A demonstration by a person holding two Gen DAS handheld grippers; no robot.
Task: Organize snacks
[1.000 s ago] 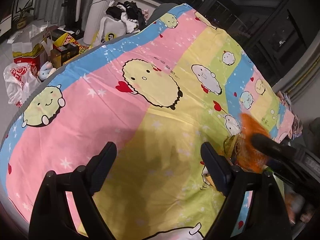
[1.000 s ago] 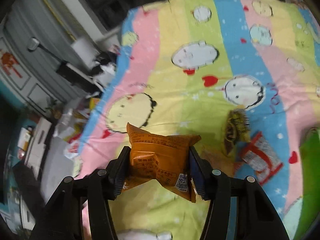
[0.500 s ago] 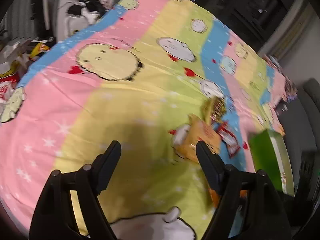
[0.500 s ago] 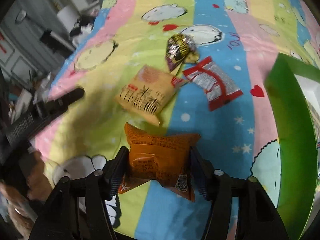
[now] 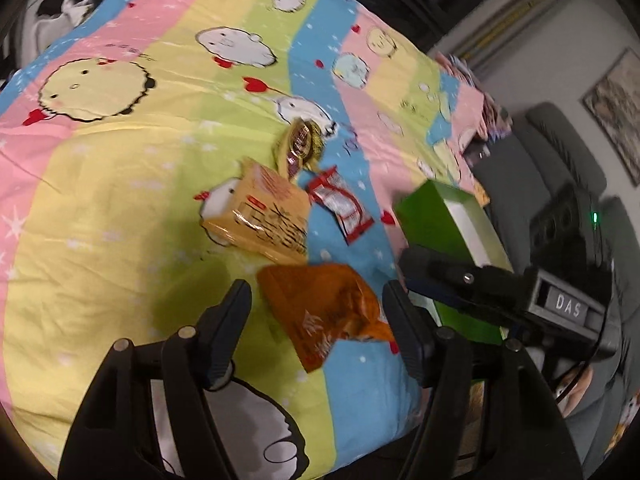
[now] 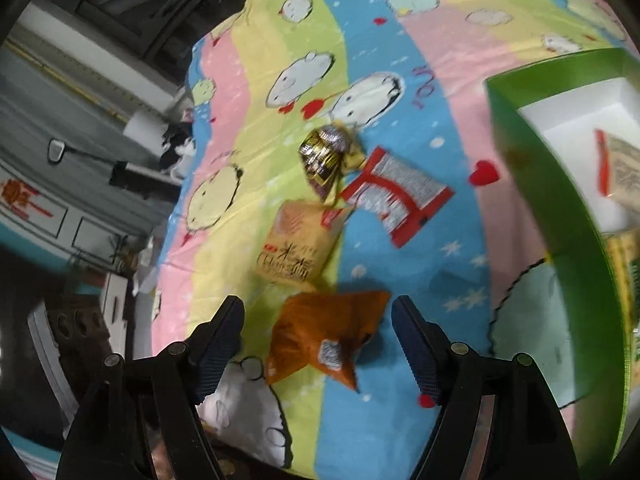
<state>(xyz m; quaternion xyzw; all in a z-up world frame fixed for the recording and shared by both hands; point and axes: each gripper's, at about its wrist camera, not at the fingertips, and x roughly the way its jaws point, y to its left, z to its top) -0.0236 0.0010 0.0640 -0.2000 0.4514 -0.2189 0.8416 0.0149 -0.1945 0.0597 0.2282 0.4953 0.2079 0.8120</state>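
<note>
Right wrist: orange packet (image 6: 324,336) between opening jaws

A home: cartoon bedsheet (image 5: 120,184), grey sofa (image 5: 560,168).

green box (image 6: 560,240) cut off at right edge, packets inside (image 6: 624,172) blurred, print unreadable

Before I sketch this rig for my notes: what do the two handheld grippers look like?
Both are black. The left gripper and right gripper each have two angled linkage arms with silver pivot pins, ending in dark blue ribbed pads. In the left wrist view, the right gripper's body carries a grey block with a plate lettered DAS, and a thin black cable runs below it.
</note>
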